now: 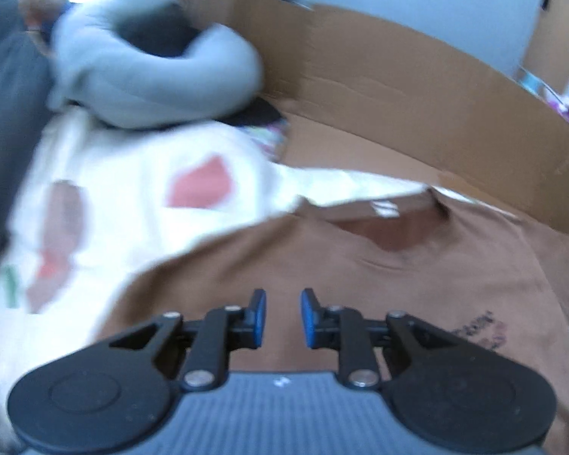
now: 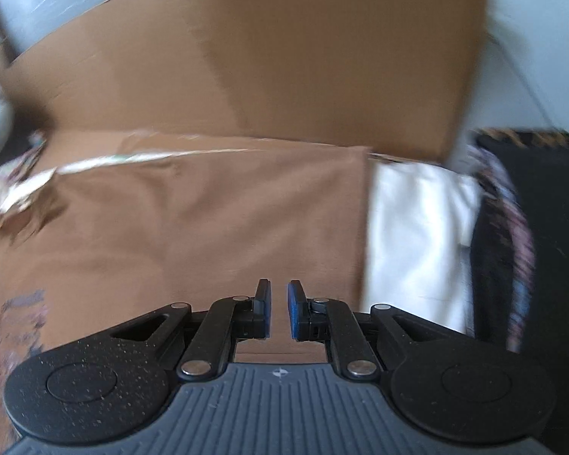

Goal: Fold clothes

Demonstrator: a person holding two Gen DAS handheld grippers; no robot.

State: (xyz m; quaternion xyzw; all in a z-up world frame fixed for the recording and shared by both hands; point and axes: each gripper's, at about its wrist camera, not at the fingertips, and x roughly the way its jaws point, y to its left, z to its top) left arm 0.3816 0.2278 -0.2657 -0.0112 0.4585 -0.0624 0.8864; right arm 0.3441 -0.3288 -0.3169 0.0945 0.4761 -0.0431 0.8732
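A brown T-shirt [image 1: 360, 265] lies flat with its collar and white label toward the cardboard; a dark print sits on its right side. My left gripper [image 1: 283, 311] hovers over the shirt's chest, open, with nothing between the blue pads. In the right wrist view the same brown T-shirt [image 2: 189, 235] spreads out below my right gripper [image 2: 279, 309]. Its jaws stand almost together with only a thin slit and hold nothing. The shirt's straight right edge runs just right of that gripper.
A white cloth with red and brown prints [image 1: 132, 197] lies left of the shirt, and a bunched grey garment [image 1: 151, 76] behind it. A cardboard sheet [image 1: 379, 87] stands along the far side, the cardboard [image 2: 284, 57] also filling the right view. White fabric [image 2: 417, 235] and a dark patterned cloth [image 2: 504, 246] lie right.
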